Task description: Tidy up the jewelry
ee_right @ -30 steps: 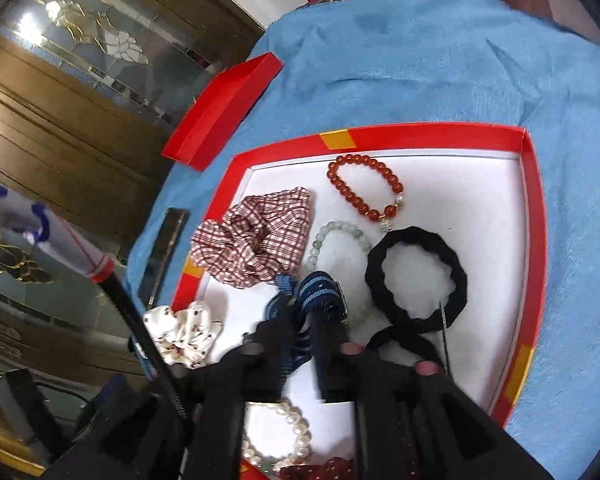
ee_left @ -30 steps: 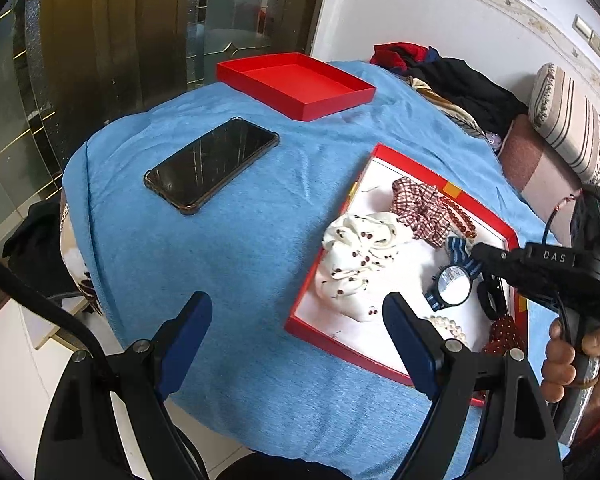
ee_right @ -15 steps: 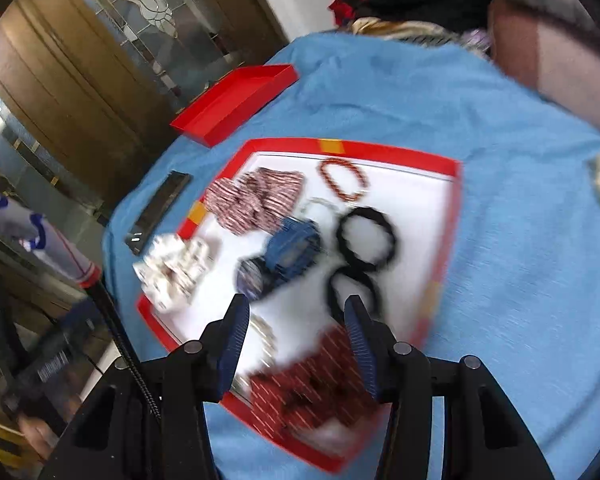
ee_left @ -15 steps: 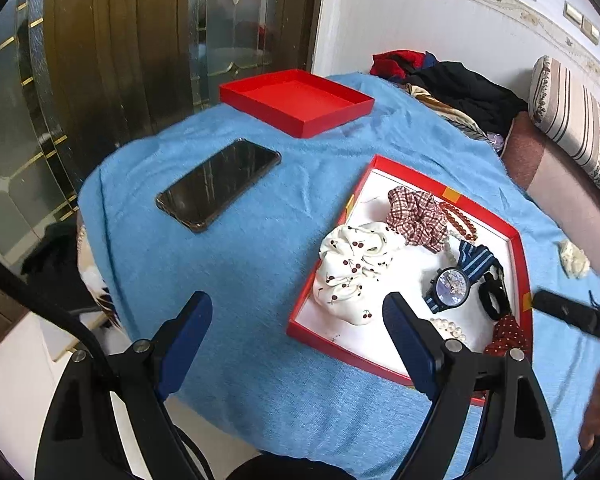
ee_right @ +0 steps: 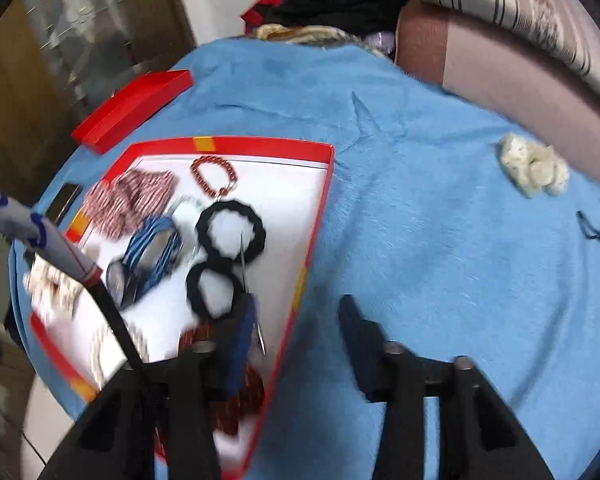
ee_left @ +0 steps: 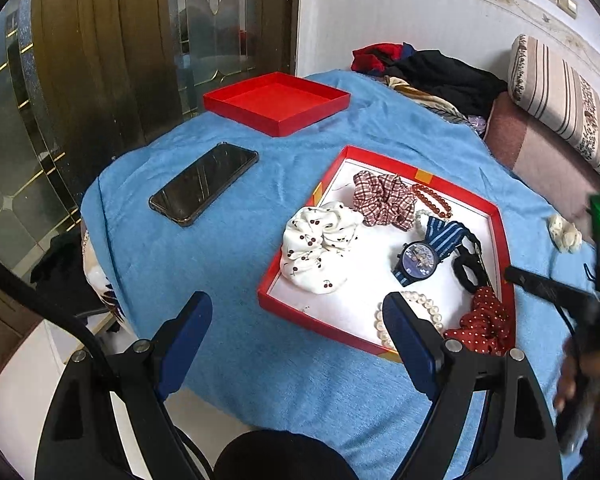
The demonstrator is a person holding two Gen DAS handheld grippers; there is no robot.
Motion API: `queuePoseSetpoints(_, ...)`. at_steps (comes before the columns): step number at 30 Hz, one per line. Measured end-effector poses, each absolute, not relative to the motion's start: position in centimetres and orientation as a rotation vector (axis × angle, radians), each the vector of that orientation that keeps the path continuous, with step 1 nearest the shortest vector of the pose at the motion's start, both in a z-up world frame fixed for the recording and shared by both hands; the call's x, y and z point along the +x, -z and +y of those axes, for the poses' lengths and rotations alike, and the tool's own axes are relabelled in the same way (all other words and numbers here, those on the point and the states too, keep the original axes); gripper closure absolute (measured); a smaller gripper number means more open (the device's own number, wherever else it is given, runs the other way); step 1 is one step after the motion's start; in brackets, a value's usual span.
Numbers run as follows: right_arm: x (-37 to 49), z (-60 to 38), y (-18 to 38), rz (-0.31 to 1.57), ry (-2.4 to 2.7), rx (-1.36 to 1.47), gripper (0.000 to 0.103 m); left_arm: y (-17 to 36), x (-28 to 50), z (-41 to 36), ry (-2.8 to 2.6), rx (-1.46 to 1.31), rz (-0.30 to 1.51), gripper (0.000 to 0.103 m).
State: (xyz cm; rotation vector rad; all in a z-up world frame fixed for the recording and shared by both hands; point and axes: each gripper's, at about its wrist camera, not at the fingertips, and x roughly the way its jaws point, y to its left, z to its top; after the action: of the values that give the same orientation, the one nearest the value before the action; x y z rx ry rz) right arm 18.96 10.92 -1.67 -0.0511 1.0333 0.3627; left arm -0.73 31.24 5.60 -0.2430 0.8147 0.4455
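A red-rimmed tray with a white floor holds a cherry-print scrunchie, a plaid scrunchie, a red bead bracelet, a blue-strapped watch, black hair ties, a pearl bracelet and a red dotted scrunchie. My left gripper is open and empty, above the tray's near edge. My right gripper is open and empty over the tray's right rim. A cream scrunchie and a small dark item lie on the blue cloth to the right.
An empty red lid sits at the table's far side. A black phone lies left of the tray. Clothes and a striped cushion lie on a sofa behind. The blue cloth drapes over the table's edges.
My right gripper let go of the blue watch, opened, and pulled back to the right out of the tray. The left gripper rose and drew back a little.
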Motion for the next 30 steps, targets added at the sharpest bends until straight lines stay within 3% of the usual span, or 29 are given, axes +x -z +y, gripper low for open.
queuePoseSetpoints(1, 19.7, 11.0, 2.0, 1.048, -0.349, -0.059, 0.092, -5.7, -0.7, 31.1, -0.445, -0.239, 0.816, 0.017)
queuePoseSetpoints(14, 19.2, 6.0, 2.2, 1.036, -0.186, -0.016, 0.093, -5.4, 0.7, 28.4, -0.387, -0.184, 0.835, 0.017)
queuePoseSetpoints(19, 17.1, 3.9, 0.1, 0.985, -0.248, 0.032, 0.080, -5.6, 0.8, 26.4, -0.371, -0.151, 0.829, 0.017)
queuePoseSetpoints(23, 12.3, 2.0, -2.3, 0.930, -0.266, 0.036, 0.056, -5.6, 0.6, 24.6, -0.366, -0.118, 0.824, 0.017)
queuePoseSetpoints(30, 4.4, 1.3, -1.6, 0.909, -0.287, -0.063, 0.050, -5.5, -0.7, 20.9, -0.329, -0.053, 0.841, 0.017)
